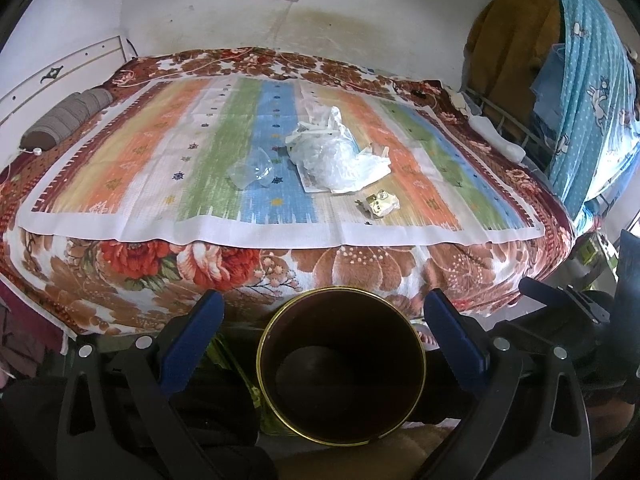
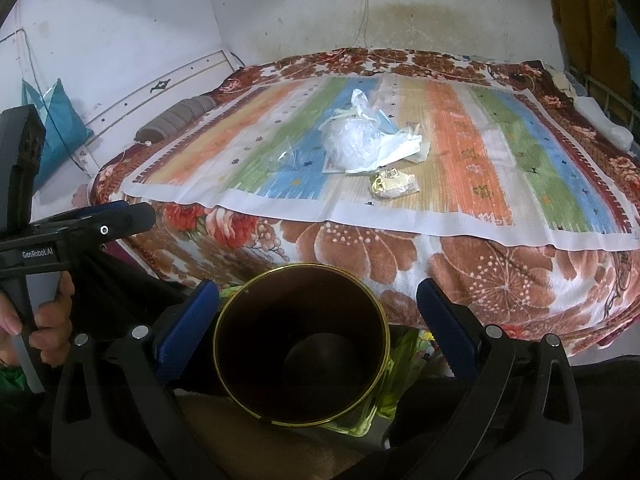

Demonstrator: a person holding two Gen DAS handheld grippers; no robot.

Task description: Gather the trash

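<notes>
Pretty much nothing collected yet, as far as I can tell. The bed [image 1: 320,264] ahead of both hand-held grippers has all the trash sitting on its striped sheet [image 1: 160,152], well beyond the fingertips.

Biggest piece is the crumpled white bag [image 1: 336,156], out ahead of the left hand-held gripper [image 1: 323,320] and slightly right of its centre line. To the left of that bag, close by but apart from it, there's a clear wrapper [image 1: 252,172]. Smallest is the gold packet [image 1: 380,204], nearer than the bag and a bit to the right.

The bin [image 1: 340,364] sits right below, between the spread fingers of the left one, and in the right wrist view it's also between the fingers of the right hand-held gripper [image 2: 318,308]. Inside looks dark and bare, just the bottom showing, though it's dim down there.

Both hand-held grippers are wide apart and hold nothing. So all three pieces are left to grab and drop in, I'd say.
</notes>
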